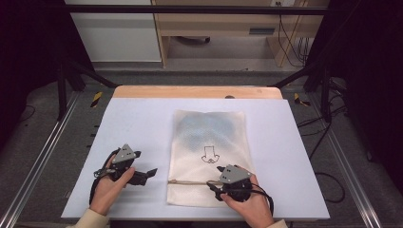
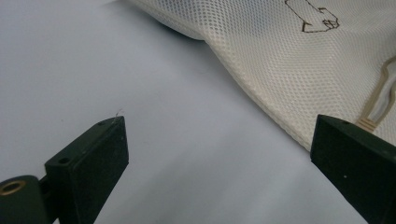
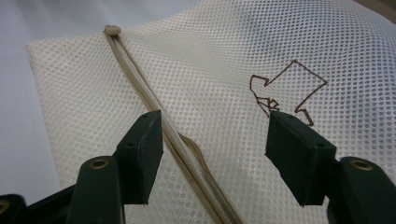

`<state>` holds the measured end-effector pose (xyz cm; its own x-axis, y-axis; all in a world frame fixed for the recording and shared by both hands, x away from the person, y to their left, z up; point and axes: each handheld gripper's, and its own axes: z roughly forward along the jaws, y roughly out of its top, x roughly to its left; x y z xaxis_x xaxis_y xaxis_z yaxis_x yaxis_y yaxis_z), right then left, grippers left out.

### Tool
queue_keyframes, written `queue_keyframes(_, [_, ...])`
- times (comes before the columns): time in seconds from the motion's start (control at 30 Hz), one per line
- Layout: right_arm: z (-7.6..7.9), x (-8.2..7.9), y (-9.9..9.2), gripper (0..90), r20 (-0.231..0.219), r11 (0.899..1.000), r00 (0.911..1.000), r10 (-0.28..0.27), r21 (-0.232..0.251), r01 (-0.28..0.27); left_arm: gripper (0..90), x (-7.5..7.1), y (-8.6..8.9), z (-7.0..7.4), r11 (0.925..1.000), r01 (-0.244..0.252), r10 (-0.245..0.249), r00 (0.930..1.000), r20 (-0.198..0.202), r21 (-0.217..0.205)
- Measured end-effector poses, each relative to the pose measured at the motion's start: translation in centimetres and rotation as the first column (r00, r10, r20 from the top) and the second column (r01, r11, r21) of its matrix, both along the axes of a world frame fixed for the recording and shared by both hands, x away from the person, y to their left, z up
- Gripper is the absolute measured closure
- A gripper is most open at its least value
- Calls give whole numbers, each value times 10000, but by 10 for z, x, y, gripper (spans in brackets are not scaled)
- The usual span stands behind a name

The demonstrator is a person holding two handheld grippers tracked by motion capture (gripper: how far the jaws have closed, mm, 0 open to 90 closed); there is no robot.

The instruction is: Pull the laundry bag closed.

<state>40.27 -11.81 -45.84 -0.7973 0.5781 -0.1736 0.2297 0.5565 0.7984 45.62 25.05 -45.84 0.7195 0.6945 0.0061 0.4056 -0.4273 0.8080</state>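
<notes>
Mesh of a cream laundry bag (image 1: 209, 156) is seen lying flat on the pale table (image 1: 142, 123), right of the table's middle and reaching almost to its near edge. A brown arrow outline (image 1: 208, 154) is printed on the cloth, and something bluish can be made out through the far half of the bag. A tan zipper (image 1: 190, 182) is run across the bag close to its near end, and its end stop (image 3: 112, 30) is seen near one side edge of the bag in the right gripper view.

The right gripper (image 1: 215, 186) is held low over the bag at the zipper line. Its jaws are spread apart, and in the right gripper view the zipper (image 3: 154, 107) is seen passing just inside one jaw, with the arrow outline (image 3: 287, 88) beyond the other. Whether the jaw touches the zipper cannot be told; nothing is pinched.

The left gripper (image 1: 151, 173) is kept just left of the bag, over bare table. Its jaws are spread wide with nothing between them, and the bag's side edge (image 2: 261, 88) is seen close beside one jaw.
</notes>
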Motion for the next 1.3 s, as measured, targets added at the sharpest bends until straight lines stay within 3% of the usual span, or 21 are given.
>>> queue_keyframes(0.07, [1,0,0,335,-51,10000,10000,9,47,-8,48,0,-1,0,10000,19,-19,10000,-6,40])
queue_keyframes(0.1, [3,-1,1,269,-130,9999,9999,-25,109,26,49,-1,-2,0,10000,42,-42,10000,-24,45])
queue_keyframes(0.23, [6,-1,8,145,-293,10000,9995,-74,-13,73,48,0,-1,-1,10000,45,-45,9999,-139,31])
queue_keyframes(0.47, [13,0,30,98,-351,9976,9983,456,-510,-474,51,0,0,0,9998,-154,153,9999,-68,-94])
queue_keyframes(0.53, [14,1,40,124,-402,9932,9965,738,-876,-771,52,0,1,1,9997,-199,199,9998,-48,-162])
queue_keyframes(0.57, [15,2,44,160,-447,9911,9952,867,-979,-907,53,1,2,1,9995,-262,262,9997,-38,-187])
queue_keyframes(0.6, [20,4,54,263,-560,9837,9906,1251,-1227,-1312,55,1,3,1,9993,-321,320,9995,-47,-200])
queue_keyframes(0.67, [22,5,57,303,-578,9810,9888,1376,-1298,-1441,61,2,3,1,9991,-391,391,9992,-29,-189])
queue_keyframes(0.7, [28,8,68,392,-748,9702,9812,1779,-1531,-1876,67,2,4,1,9989,-431,430,9991,-51,-207])
queue_keyframes(0.83, [34,12,80,481,-934,9589,9719,2161,-1672,-2292,86,2,4,2,9987,-509,509,9987,-3,-85])
queue_keyframes(0.9, [35,19,93,558,-1202,9458,9602,2523,-1792,-2709,100,2,4,1,9984,-573,573,9984,-8,-21])
queue_keyframes(0.93, [35,19,93,558,-1202,9458,9602,2523,-1792,-2709,105,2,4,1,9984,-573,573,9984,-8,-21])
queue_keyframes(0.97, [32,22,101,592,-1449,9373,9512,2726,-1832,-2965,112,1,3,2,9983,-590,590,9983,8,-9])
queue_keyframes(1.03, [29,25,107,616,-1628,9282,9423,2927,-1883,-3208,135,1,3,2,9982,-596,596,9982,14,-25])
queue_keyframes(1.2, [22,30,121,629,-1845,9112,9322,3114,-2204,-3480,153,1,4,2,9979,-644,644,9979,41,30])
queue_keyframes(1.3, [21,32,123,633,-1955,9111,9295,3126,-2150,-3516,157,1,4,2,9977,-673,673,9977,28,22])
